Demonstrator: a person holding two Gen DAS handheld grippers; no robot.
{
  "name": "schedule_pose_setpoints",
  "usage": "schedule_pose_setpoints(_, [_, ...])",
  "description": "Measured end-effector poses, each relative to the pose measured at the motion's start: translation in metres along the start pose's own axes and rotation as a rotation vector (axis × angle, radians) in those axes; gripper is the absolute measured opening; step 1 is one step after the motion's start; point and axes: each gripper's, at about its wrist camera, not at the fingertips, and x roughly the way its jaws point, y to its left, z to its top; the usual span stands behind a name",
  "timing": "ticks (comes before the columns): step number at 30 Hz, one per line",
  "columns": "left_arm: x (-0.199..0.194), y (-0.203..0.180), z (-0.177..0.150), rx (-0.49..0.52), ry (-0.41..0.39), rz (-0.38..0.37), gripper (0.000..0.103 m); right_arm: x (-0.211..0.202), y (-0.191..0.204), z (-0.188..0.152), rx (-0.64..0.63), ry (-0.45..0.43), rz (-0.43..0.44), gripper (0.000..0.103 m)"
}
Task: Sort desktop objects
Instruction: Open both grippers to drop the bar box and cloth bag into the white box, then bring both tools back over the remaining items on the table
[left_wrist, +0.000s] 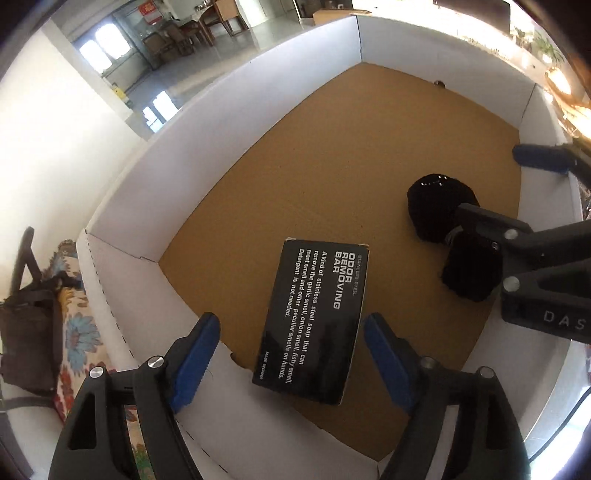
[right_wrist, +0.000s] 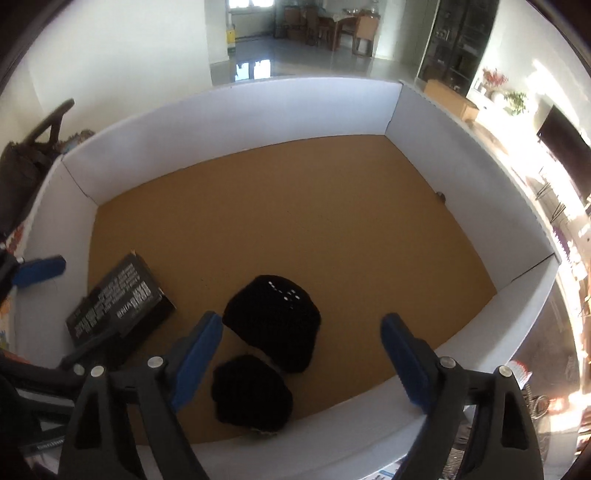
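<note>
- A white-walled box (right_wrist: 236, 122) with a brown cardboard floor is seen from above in both wrist views.
- The left gripper (left_wrist: 291, 354) is held over the near-left part of the box, its blue-padded jaws spread wide and nothing clamped between them.
- A black carton (left_wrist: 314, 321) printed "ODOR REMOVING BAR" appears between those jaws in the left wrist view, clear of both pads; one end is seen tilted up near the box's left wall, and whether it rests fully on the floor cannot be told.
- In the right wrist view the same carton (right_wrist: 118, 310) is seen at the left of the box, close to the left wall.
- The right gripper (right_wrist: 303, 354) is held over the near edge of the box, jaws wide apart and gripping nothing.
- Two black knitted pieces (right_wrist: 273, 321) lie on the floor below the right gripper, touching each other, the smaller one just beside the near wall; what they are cannot be told.
- In the left wrist view the right gripper (left_wrist: 491, 184) is seen reaching in from the right, above the black knitted pieces (left_wrist: 439, 210).
- A dark bag (left_wrist: 29, 332) and a flowered cloth (left_wrist: 74, 332) are seen outside the box, to its left.
</note>
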Motion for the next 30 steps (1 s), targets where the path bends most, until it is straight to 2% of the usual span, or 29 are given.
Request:
schedule_pose_setpoints(5, [-0.001,-0.009,-0.011,0.047,0.019,0.060,0.080,-0.006,-0.001,-0.014,-0.048,-0.019,-0.002,0.088])
schedule_pose_setpoints(9, [-0.007,-0.009,-0.026,0.028,0.019,0.032,0.080,-0.008,0.001,-0.021,-0.054,-0.024,-0.004,0.088])
schedule_pose_setpoints(12, [-0.016,-0.007,-0.039,0.007,-0.014,0.005,0.080,-0.016,0.001,-0.028,-0.047,-0.038,0.018,0.088])
schedule_pose_setpoints(14, [-0.027,0.000,-0.045,-0.048,-0.086,-0.016,0.080,-0.033,-0.001,-0.036,-0.015,-0.082,0.028,0.088])
schedule_pose_setpoints(17, [-0.062,0.009,-0.061,-0.148,-0.236,-0.097,0.080,-0.068,-0.017,-0.049,0.069,-0.201,0.056,0.103])
schedule_pose_setpoints(19, [-0.093,0.006,-0.076,-0.174,-0.337,-0.161,0.080,-0.093,-0.032,-0.065,0.122,-0.270,0.082,0.103])
schedule_pose_setpoints(20, [-0.107,0.002,-0.085,-0.172,-0.380,-0.201,0.081,-0.106,-0.038,-0.076,0.141,-0.292,0.085,0.103])
schedule_pose_setpoints(22, [-0.136,-0.014,-0.104,-0.139,-0.438,-0.275,0.102,-0.126,-0.052,-0.106,0.169,-0.322,0.073,0.103])
schedule_pose_setpoints(25, [-0.162,-0.058,-0.136,-0.043,-0.501,-0.362,0.103,-0.146,-0.073,-0.164,0.210,-0.313,-0.013,0.103])
schedule_pose_setpoints(30, [-0.162,-0.168,-0.177,0.124,-0.399,-0.468,0.103,-0.156,-0.102,-0.288,0.294,-0.183,-0.171,0.103])
